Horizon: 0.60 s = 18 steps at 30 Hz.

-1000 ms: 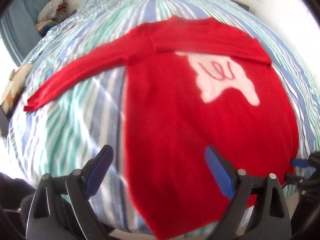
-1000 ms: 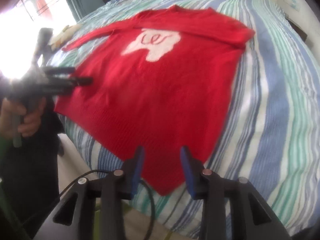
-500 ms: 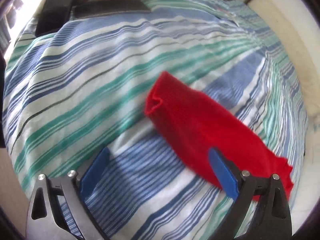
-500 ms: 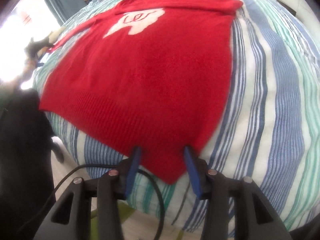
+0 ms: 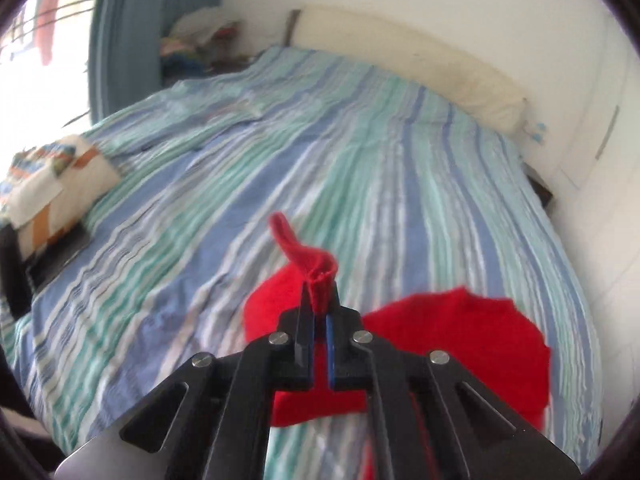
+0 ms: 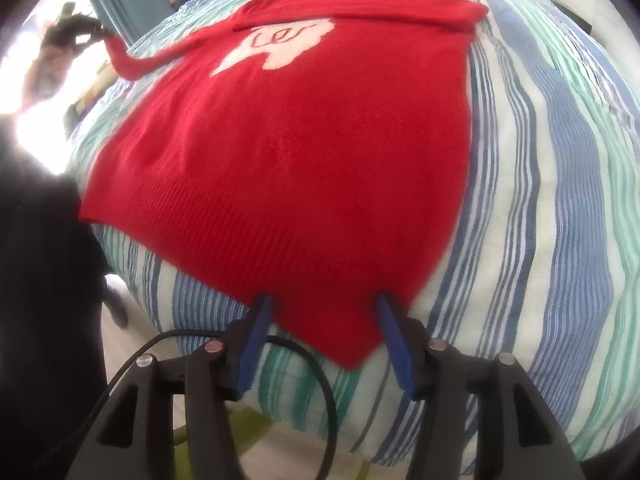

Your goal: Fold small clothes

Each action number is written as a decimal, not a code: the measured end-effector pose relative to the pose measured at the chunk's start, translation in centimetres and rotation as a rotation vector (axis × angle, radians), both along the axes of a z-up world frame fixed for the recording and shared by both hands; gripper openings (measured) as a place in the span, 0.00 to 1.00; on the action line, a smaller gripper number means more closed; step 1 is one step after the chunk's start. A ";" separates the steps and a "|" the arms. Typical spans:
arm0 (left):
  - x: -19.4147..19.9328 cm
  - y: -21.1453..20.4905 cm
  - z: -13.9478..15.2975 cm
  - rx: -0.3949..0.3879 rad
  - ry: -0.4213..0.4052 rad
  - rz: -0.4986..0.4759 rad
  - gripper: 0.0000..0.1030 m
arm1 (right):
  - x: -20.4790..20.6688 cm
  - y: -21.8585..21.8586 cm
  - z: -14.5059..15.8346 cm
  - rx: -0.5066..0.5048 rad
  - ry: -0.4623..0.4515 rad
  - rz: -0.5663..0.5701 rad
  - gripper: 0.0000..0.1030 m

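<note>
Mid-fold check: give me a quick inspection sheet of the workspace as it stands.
Surface: striped bedspread, rumpled.
Job's things: red sweater lying flat, one sleeve already folded across the chest; the other sleeve's cuff lifted.
Clutter: patterned folded cloth at the bed's edge.
Grippers: left gripper shut on the cuff; right gripper open, at the hem corner.
Cables: black cable looping below the right gripper.
Surroundings: blue curtain, cream headboard.

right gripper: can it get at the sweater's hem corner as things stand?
Probably yes. The right gripper is open, its fingers either side of the sweater's near hem corner, which lies flat on the bed with nothing over it. The left gripper holds the far sleeve, well clear.
</note>
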State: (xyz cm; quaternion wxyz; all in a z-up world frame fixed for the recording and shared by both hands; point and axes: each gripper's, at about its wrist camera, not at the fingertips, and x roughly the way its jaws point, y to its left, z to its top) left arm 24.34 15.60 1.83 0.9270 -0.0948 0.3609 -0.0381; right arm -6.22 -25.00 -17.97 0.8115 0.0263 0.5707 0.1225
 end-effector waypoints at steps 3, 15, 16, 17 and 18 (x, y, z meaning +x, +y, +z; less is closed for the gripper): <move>0.3 -9.7 2.6 0.018 -0.048 -0.223 0.02 | -0.1 0.0 0.0 0.008 -0.005 0.001 0.55; -0.6 -22.4 -6.2 0.107 0.117 -0.425 0.67 | -0.3 -0.7 0.1 0.043 -0.017 -0.009 0.55; -0.3 -20.5 -6.5 0.105 0.128 -0.385 0.67 | -0.4 -0.7 0.2 0.044 -0.019 -0.007 0.55; 0.1 -18.7 -6.9 0.111 0.135 -0.340 0.67 | -0.5 -0.8 0.1 0.048 -0.021 -0.007 0.55; 0.4 -16.4 -7.2 0.119 0.145 -0.291 0.67 | -0.5 -0.9 0.1 0.054 -0.022 -0.008 0.55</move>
